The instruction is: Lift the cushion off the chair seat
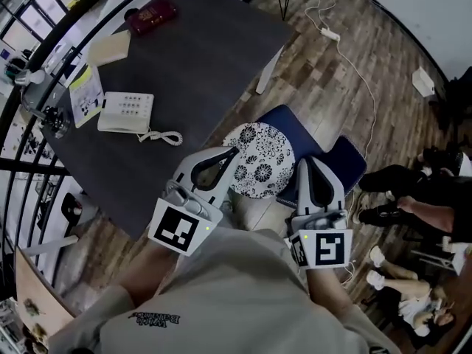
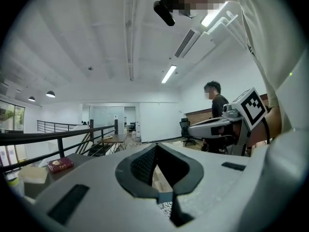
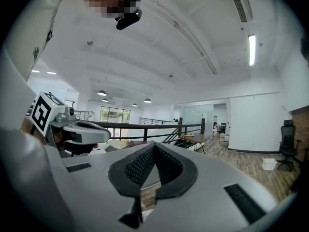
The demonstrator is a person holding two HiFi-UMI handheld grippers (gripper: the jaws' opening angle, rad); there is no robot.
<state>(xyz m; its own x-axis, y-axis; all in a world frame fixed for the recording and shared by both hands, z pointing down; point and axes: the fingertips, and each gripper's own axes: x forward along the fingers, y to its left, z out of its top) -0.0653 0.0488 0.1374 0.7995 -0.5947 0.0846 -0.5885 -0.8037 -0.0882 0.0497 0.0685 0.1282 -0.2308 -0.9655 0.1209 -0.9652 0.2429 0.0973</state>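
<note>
Round cushion — white with black floral print — lying flat on the blue chair seat, covering the seat's left part.

The right gripper sits at lower centre, jaws closed on nothing, with the left gripper at mid-left.

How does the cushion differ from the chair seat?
The cushion is round; the chair seat has straight edges and rounded corners. The cushion is white with a black floral print; the chair seat is plain dark blue. The cushion is smaller and covers only part of the chair seat. Both lie roughly flat.
</note>
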